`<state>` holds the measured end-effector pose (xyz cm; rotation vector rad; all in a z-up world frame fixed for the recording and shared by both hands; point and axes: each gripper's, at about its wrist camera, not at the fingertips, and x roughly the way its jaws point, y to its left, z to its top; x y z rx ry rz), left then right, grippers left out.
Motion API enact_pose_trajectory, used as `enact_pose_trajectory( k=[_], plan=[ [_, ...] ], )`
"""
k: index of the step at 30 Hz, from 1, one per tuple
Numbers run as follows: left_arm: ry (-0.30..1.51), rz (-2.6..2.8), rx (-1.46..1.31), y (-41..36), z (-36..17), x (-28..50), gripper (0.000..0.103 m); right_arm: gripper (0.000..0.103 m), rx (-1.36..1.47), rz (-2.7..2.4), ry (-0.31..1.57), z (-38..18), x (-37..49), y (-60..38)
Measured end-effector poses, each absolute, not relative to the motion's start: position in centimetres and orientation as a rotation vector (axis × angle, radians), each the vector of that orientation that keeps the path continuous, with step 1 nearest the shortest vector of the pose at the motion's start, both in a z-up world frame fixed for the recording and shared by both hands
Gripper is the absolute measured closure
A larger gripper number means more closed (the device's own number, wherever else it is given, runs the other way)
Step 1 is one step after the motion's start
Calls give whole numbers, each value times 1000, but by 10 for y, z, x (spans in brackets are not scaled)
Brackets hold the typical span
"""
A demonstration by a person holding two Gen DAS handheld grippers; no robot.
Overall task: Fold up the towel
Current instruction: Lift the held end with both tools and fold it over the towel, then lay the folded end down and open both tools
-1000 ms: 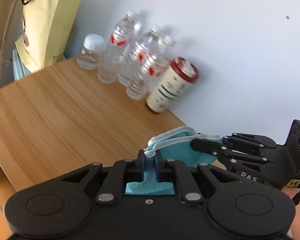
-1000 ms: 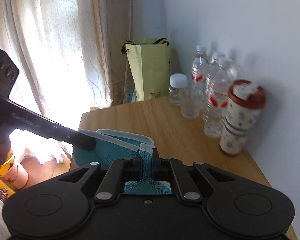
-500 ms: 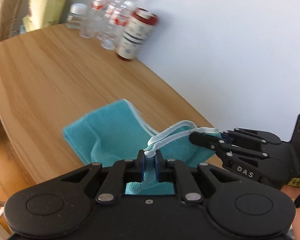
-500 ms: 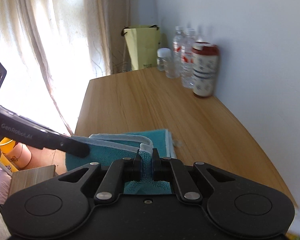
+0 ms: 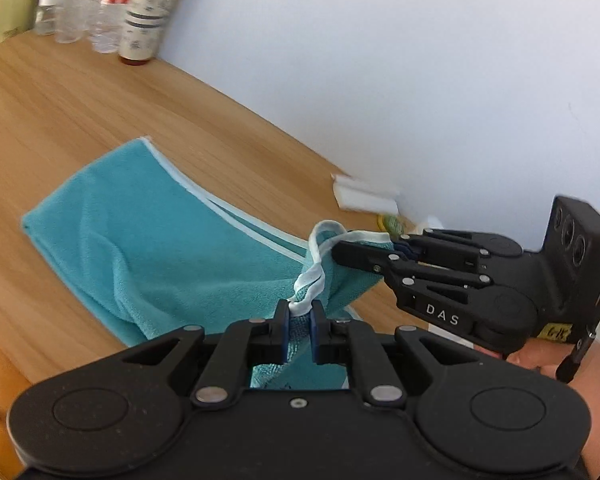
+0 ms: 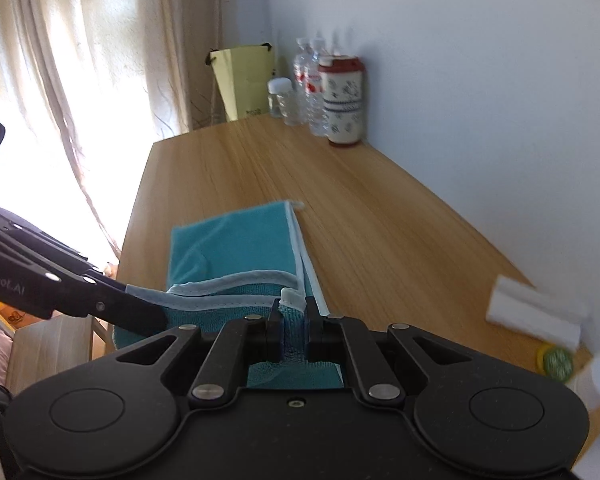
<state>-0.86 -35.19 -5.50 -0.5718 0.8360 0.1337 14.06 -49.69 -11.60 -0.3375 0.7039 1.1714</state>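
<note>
one teal microfibre towel (image 5: 140, 248) with a white hem, far half lying flat on the wooden desk (image 5: 60, 100), near edge lifted off it. it looks already doubled once: two white hems run stacked along its right side. the near corners are each pinched and held up, so a further fold seems under way; judged about midway, with the raised edge still to be carried over, laid down and released.

left gripper (image 5: 299, 320): fingers closed on a twisted bit of hem at one near corner. right gripper (image 6: 293, 318): fingers closed on the other near corner, cloth bunched between them.

count: towel one, grippers two. at the desk's far end by the wall, one red-lidded patterned tumbler (image 6: 345, 100), several clear water bottles (image 6: 310, 80) (overlapping, perhaps three), one small white-capped jar (image 6: 279, 96), one yellow paper bag (image 6: 246, 78). nearer the wall, one white block (image 6: 536, 312).
</note>
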Motion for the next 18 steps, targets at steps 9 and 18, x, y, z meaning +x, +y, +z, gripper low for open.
enact_pose_trajectory(
  k=[9,18],
  plan=[
    [993,18,-487,-383,-83,3,53,74,-241,946,880,-139,141,-561],
    [979,191,-437,-314,-53,-16,22,69,20,744,1000,-142,108,-573]
  ],
)
